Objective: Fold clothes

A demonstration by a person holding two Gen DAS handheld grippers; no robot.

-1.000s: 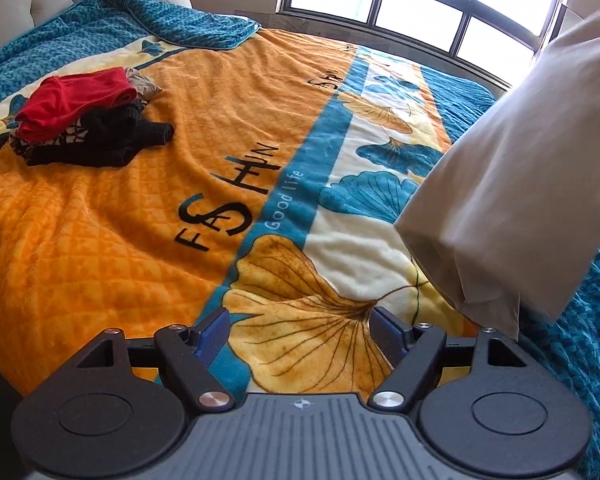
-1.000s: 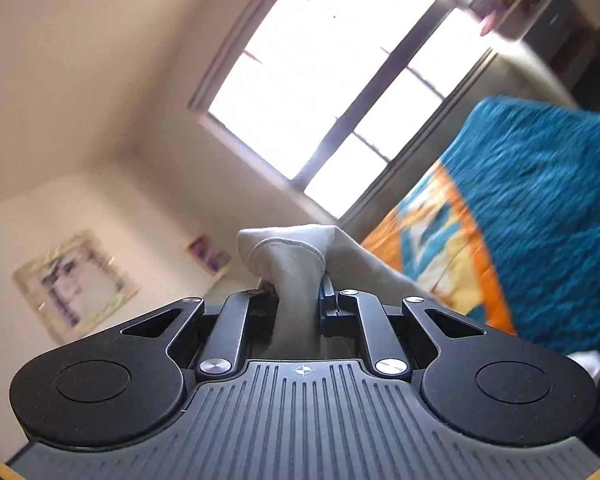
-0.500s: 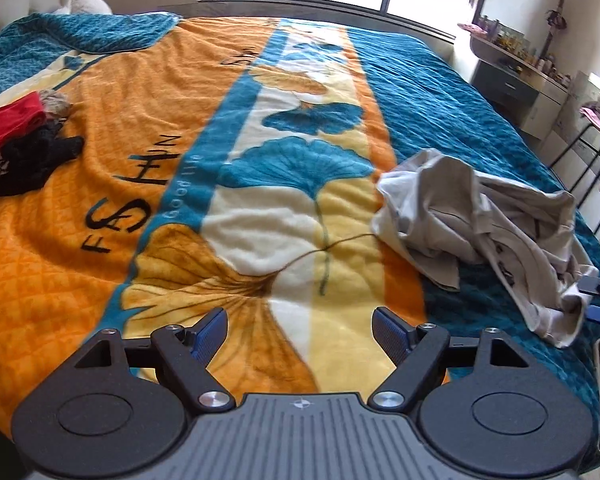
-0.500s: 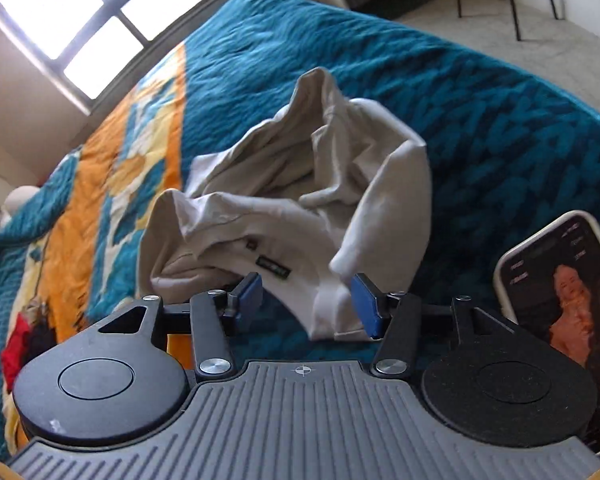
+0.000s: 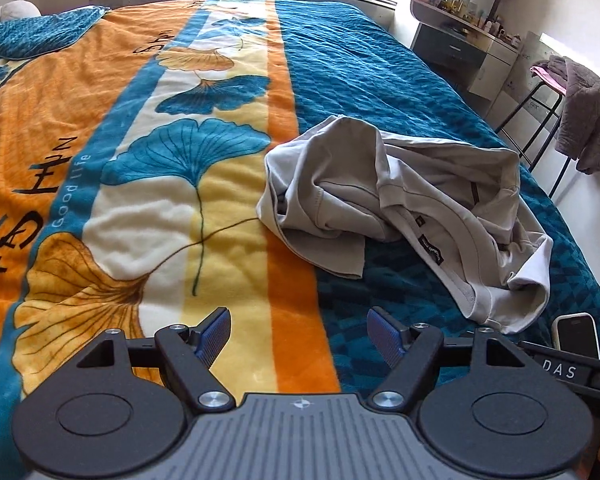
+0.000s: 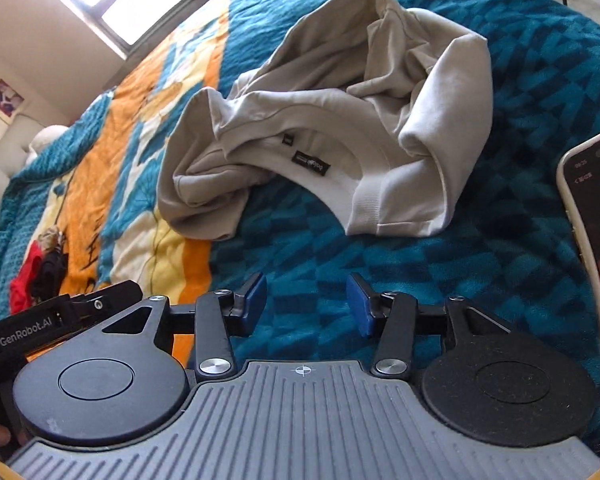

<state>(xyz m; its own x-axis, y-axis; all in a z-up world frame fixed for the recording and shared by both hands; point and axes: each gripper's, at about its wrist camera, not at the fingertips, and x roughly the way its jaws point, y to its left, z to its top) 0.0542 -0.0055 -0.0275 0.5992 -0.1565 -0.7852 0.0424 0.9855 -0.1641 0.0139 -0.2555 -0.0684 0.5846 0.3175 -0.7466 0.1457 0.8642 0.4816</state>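
Now both grippers' fingers (image 5: 214,334) spread empty, the crumpled sweatshirt (image 6: 340,120) lying ahead.

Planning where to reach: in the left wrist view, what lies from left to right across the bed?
Orange part of the blanket → blue leaf print → crumpled beige sweatshirt → phone at the bed's right edge.

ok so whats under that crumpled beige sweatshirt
The beige sweatshirt lies on the bed blanket, mostly on its teal part, one edge on the orange stripe. Anything beneath its folds is hidden. The phone lies beside it, not under.
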